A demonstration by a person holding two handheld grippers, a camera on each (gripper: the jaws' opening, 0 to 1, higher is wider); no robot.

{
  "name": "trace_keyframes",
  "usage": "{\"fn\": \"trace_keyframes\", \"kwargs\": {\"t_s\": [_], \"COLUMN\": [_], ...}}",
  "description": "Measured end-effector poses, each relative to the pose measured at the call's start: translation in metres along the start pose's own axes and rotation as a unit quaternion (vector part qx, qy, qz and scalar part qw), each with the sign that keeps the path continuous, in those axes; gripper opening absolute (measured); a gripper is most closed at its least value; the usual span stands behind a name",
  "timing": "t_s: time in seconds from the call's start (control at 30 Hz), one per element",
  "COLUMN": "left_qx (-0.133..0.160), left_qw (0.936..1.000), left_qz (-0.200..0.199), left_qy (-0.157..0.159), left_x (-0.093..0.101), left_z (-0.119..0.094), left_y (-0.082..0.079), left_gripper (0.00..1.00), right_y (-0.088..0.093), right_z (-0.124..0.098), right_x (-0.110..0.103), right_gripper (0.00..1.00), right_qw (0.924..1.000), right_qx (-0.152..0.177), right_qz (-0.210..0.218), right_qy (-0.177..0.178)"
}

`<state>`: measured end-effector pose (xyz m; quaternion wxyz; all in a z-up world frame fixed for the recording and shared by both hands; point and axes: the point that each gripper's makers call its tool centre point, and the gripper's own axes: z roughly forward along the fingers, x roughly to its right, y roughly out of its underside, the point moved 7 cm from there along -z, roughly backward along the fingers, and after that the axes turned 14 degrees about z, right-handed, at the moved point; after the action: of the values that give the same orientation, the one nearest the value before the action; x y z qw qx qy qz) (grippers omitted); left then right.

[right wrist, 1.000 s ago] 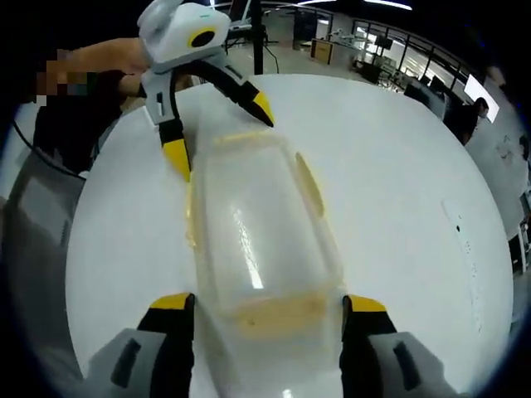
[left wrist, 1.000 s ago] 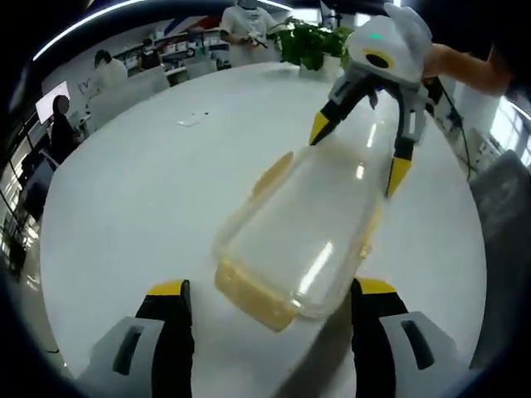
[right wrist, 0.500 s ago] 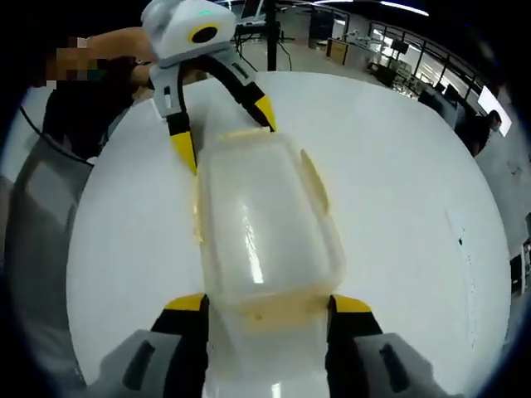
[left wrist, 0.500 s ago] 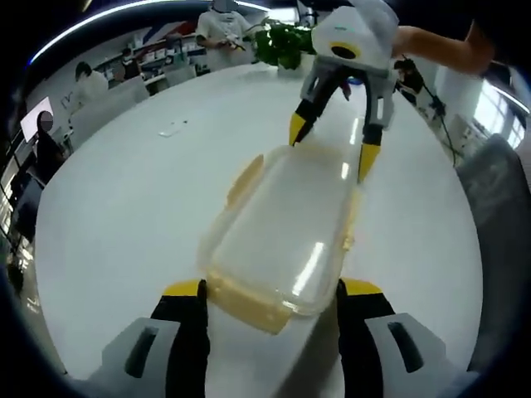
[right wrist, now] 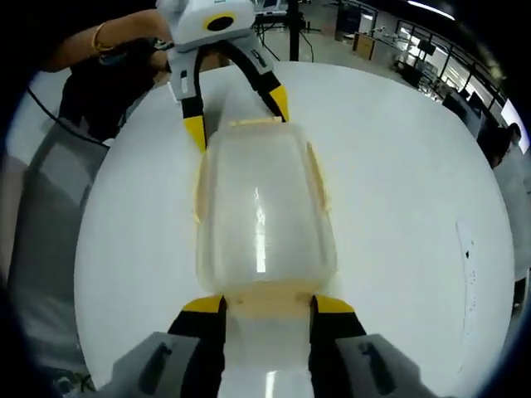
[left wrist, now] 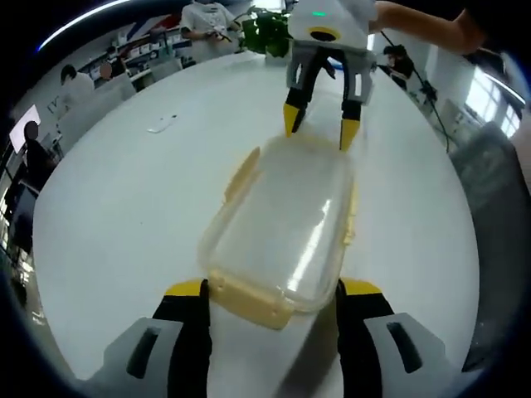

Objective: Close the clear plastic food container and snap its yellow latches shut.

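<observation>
The clear food container [left wrist: 282, 224] lies lengthwise between the parted left gripper [left wrist: 270, 292] and the parted right gripper [right wrist: 259, 303] (each straddling an end latch).

No readable text, labels, brands, numbers or signs appear anywhere in the left gripper view or the right gripper view.

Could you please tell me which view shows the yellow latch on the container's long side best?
The left gripper view: the side latch sticks outward, clearly outlined against the white table. The right gripper view shows it narrower, edge-on.
</observation>
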<state>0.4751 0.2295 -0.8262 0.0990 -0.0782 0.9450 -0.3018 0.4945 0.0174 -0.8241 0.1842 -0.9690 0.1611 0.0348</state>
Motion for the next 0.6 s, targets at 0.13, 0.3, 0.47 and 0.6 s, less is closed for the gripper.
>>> {"fn": "trace_keyframes", "kwargs": {"t_s": [0.13, 0.3, 0.47, 0.6], "left_qx": [-0.006, -0.019, -0.024, -0.032], "left_qw": [1.0000, 0.9998, 0.9995, 0.9988], "left_qz": [0.003, 0.007, 0.015, 0.028], "left_qy": [0.003, 0.009, 0.014, 0.023], "left_x": [-0.0006, -0.0015, -0.0047, -0.0056], "left_z": [0.0002, 0.0006, -0.0002, -0.0001], "left_y": [-0.0001, -0.0020, 0.0011, 0.0017], "left_gripper": [0.59, 0.59, 0.58, 0.58], "right_y": [-0.0029, -0.0084, -0.0075, -0.0084], "right_z": [0.0014, 0.0030, 0.0024, 0.0027], "right_x": [-0.0036, -0.0035, -0.0018, -0.0018], "right_gripper": [0.37, 0.38, 0.38, 0.38], "right_qw": [0.9997, 0.9981, 0.9979, 0.9975], "right_qx": [-0.017, -0.045, -0.046, -0.045], "right_qz": [-0.004, -0.038, -0.044, -0.053], "right_qy": [0.019, 0.018, 0.014, 0.009]}}
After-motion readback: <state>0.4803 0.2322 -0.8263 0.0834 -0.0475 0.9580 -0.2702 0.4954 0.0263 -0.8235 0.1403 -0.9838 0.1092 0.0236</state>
